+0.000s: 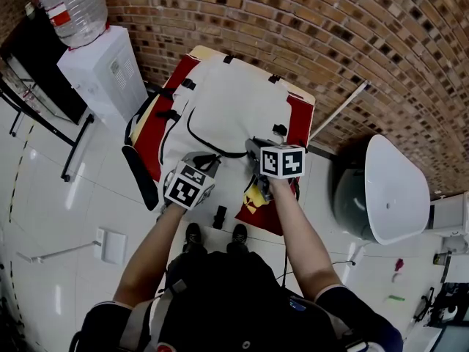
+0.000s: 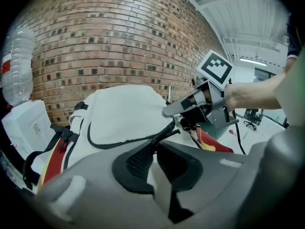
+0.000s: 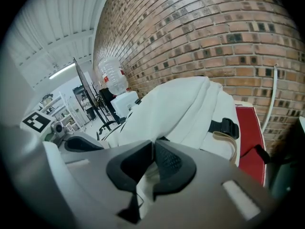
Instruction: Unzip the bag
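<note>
While both jaws clench its zipper [image 1: 192, 132], the bag [image 1: 227, 94] lies flat.
Left gripper [image 1: 209, 159] and right gripper [image 1: 254, 147] pinch its lower end; long axis runs up-frame.

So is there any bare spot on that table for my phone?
Hardly. The white bag covers nearly all of the table. Only narrow strips of red cloth show along its left and right sides, the left one crossed by black straps. The near edge is crowded: the left gripper and right gripper are both shut on the bag there.

Brown brick wall [image 1: 293, 35], glossy white floor [image 1: 44, 196], white water dispenser [image 1: 99, 75] at left.
</note>
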`<state>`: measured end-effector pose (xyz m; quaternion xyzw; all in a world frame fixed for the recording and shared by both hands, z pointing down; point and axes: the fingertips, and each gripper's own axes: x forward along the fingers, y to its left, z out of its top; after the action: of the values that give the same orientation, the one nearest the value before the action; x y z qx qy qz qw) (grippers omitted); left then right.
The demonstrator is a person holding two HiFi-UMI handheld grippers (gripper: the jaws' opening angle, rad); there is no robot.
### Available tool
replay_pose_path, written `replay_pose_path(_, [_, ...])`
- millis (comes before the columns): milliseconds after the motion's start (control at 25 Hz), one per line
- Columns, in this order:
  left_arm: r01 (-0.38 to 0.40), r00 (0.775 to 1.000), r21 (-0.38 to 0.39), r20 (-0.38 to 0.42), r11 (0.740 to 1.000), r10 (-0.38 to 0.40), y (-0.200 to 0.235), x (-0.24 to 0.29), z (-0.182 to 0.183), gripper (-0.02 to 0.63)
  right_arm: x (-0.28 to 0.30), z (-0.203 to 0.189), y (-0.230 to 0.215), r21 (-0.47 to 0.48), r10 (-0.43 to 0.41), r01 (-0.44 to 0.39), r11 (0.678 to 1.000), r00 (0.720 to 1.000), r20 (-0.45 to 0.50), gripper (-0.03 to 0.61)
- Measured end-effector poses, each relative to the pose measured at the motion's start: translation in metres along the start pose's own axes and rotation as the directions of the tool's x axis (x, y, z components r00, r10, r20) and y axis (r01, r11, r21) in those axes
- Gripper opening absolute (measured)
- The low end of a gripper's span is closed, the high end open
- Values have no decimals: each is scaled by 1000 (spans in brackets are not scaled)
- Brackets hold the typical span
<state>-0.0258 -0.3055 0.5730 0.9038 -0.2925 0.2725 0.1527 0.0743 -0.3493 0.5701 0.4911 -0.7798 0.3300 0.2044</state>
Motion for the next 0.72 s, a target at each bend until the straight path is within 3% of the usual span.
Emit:
replay_pose_path(200, [-20, 1000, -30, -7, 999, 20, 25, -11, -6, 23, -2, 0, -3, 2, -17, 17, 1000, 1000, 3, 21])
replay_pose_path(440, [-109, 994, -61, -27, 992, 108, 83, -33, -20, 25, -6, -2, -10, 5, -66, 66, 998, 998, 1, 18])
replay_pose_path(720, [-124, 992, -14, -38, 992, 124, 120, -38, -12, 25, -8, -2, -15, 13, -115, 115, 993, 993, 0, 17])
